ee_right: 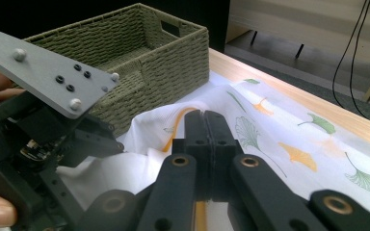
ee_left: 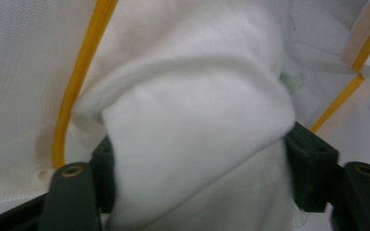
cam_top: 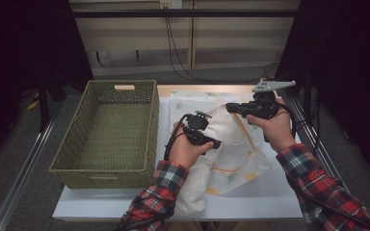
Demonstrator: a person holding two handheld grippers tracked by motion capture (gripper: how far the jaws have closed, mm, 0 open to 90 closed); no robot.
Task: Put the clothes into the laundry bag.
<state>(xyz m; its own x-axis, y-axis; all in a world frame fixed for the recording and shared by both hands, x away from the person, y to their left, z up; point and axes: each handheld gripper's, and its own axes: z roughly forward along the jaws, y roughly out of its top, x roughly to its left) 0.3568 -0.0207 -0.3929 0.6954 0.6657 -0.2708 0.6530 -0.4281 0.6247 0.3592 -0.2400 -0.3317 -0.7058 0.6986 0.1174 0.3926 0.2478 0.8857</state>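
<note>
A white cloth [cam_top: 221,159] with orange piping and a printed ginkgo-leaf pattern lies bunched on the white table top [cam_top: 265,204], just to the right of a green woven basket [cam_top: 108,134] that stands on the table's left part. The cloth's near edge reaches toward the person's side of the table; its far part spreads flat toward the wooden strip along the back.

The left gripper [cam_top: 215,143] sits low over the middle of the cloth, held in the left hand [cam_top: 185,151]. In the left gripper view a thick roll of the white fabric [ee_left: 197,139] fills the space between the two black jaws, which stand apart on either side of it. The fold touches both inner faces, but whether the pads actually press on it I cannot tell — the picture is soft and very close.

The right gripper [cam_top: 230,107] is held higher, above the cloth's far right part, in the right hand [cam_top: 274,127]. Its own view shows the two jaws closed flat against each other — nothing visible between them — pointing over the leaf-printed fabric [ee_right: 279,130] toward the basket [ee_right: 139,62]. The left gripper's grey plate [ee_right: 43,70] shows at the left of that view.
</note>
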